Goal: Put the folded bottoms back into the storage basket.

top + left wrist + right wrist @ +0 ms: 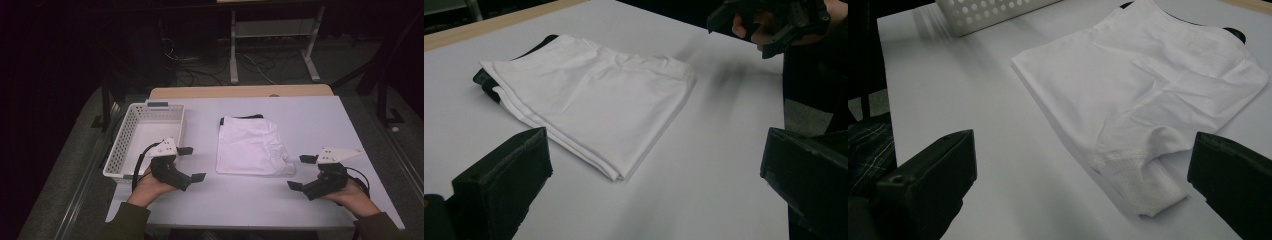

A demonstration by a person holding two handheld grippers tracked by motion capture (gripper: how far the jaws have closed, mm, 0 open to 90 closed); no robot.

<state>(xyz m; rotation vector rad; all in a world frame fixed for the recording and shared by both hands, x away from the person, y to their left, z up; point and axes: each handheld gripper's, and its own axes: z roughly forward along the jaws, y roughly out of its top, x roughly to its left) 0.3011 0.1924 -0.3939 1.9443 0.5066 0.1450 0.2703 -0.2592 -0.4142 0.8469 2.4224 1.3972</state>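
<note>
— Jaws on both of your tools are spread wide with nothing between them. Your left gripper [191, 163] sits at the lower left of the high view, beside the near end of the white basket [127, 145], and your right gripper [301, 172] sits at the lower right, just off the shirt's near right corner.

— Why do I hold them like that, one on each side?

— You are flanking the folded white garment [252, 145], which lies flat in the middle of the tabletop [320, 120], a dark piece [245, 117] peeking out from under its far edge. With a tool on either side you can come in on both edges of the fold at once, so my guess is that you mean to lift it without letting it fall open.

— And the basket?

— It stands empty at the left, well apart from the garment, its long side running along the tabletop's left edge. That looks like the place meant for the cloth, close enough for a short carry.

— What do my own cameras show?

— In the left gripper view the garment [589, 107] lies ahead in the upper middle, layered edges toward you. In the right gripper view the garment [1148, 95] fills the upper right, a rumpled mesh-like corner [1138, 177] nearest your jaws. That loose corner may slip, so pinch through all the layers.
</note>
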